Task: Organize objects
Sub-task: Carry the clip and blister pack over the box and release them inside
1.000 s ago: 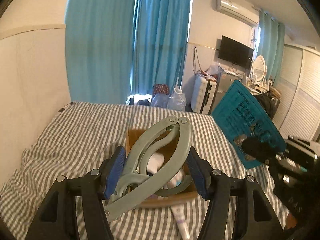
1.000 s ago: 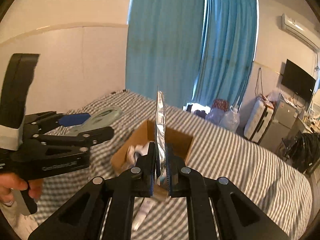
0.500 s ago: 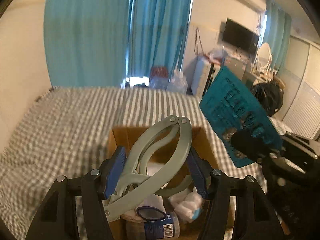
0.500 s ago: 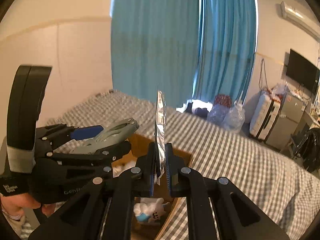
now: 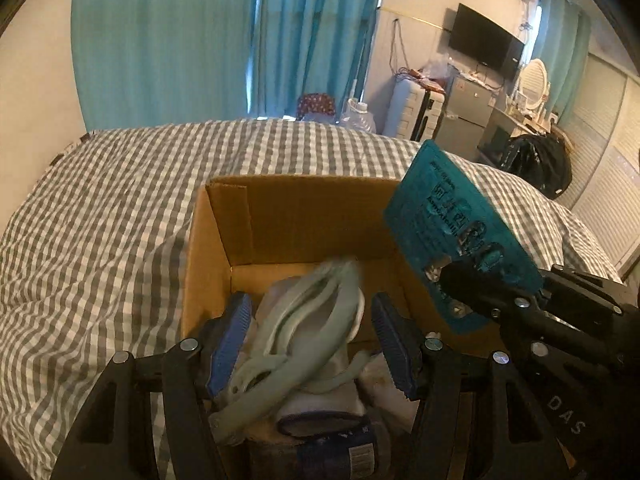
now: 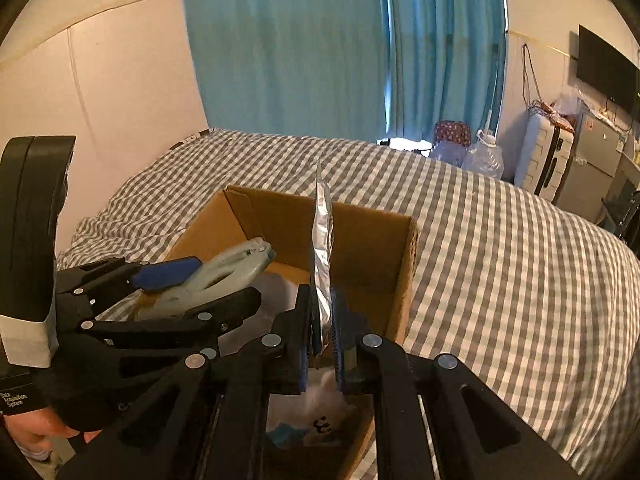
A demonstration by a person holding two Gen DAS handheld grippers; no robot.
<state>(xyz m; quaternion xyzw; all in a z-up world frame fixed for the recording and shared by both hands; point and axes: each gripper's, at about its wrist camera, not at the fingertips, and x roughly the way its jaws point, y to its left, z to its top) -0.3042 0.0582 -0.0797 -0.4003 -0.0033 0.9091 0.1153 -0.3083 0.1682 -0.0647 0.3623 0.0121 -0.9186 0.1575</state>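
Both grippers over the open brown cardboard box on the grey checked bedspread
Left wrist: left gripper spread apart, pale green plastic clamp tool blurred between its 2 pads above the box. Right wrist: right gripper clamped on an upright flat teal foil packet

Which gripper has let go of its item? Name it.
The left gripper: its fingers stand apart around the loose green tool. The right gripper clamps the teal packet.
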